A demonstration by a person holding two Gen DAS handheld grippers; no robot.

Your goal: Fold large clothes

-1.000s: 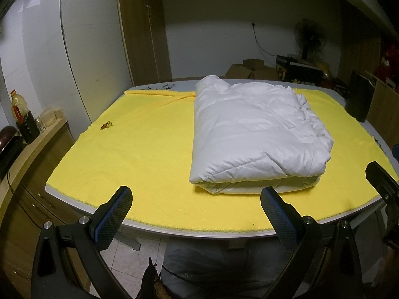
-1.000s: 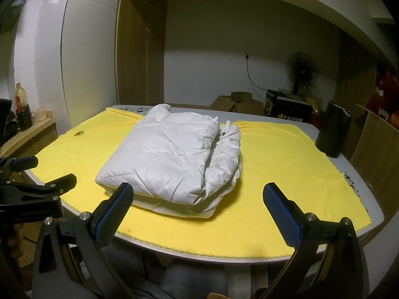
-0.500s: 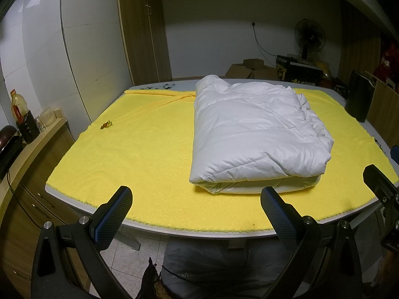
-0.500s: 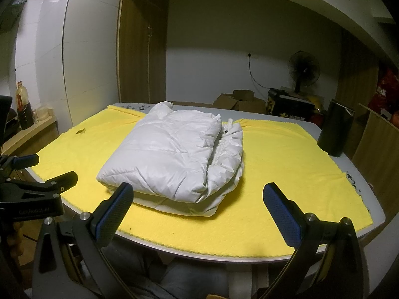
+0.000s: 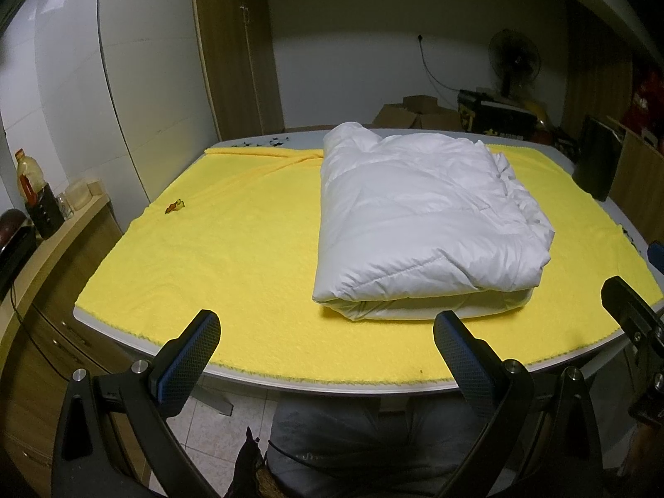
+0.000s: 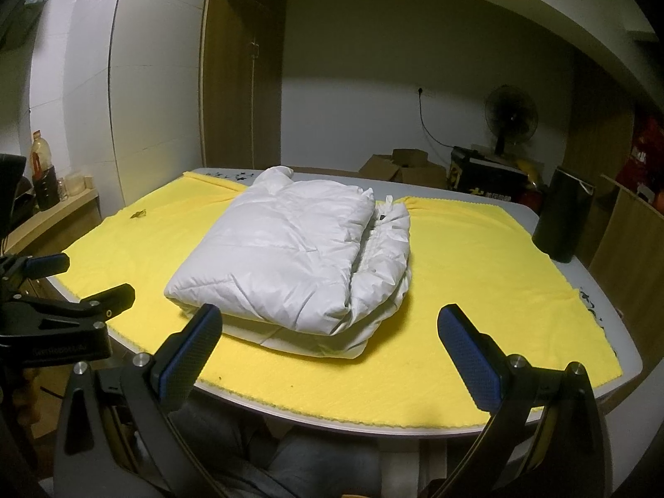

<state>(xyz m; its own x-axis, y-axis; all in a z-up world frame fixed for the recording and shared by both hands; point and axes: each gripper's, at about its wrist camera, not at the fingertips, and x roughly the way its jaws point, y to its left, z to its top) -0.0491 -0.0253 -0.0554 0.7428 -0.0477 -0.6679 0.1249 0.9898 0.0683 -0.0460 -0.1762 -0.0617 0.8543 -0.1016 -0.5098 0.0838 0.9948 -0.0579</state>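
A white puffer jacket [image 5: 419,224] lies folded into a thick rectangular bundle on the yellow cloth [image 5: 232,257] that covers the table; it also shows in the right wrist view [image 6: 299,249]. My left gripper [image 5: 328,357] is open and empty, held back at the table's near edge, left of the jacket. My right gripper [image 6: 332,352] is open and empty, at the near edge in front of the jacket. The left gripper also shows at the left of the right wrist view [image 6: 58,286].
A small brown scrap [image 5: 174,206] lies on the cloth at the left. A black cylinder [image 6: 560,216] stands at the table's far right. A side cabinet with a bottle [image 5: 29,178] is on the left. Boxes and a fan [image 6: 510,120] stand behind.
Both grippers have lifted slightly and drawn back a little from the table; the jacket has not moved.
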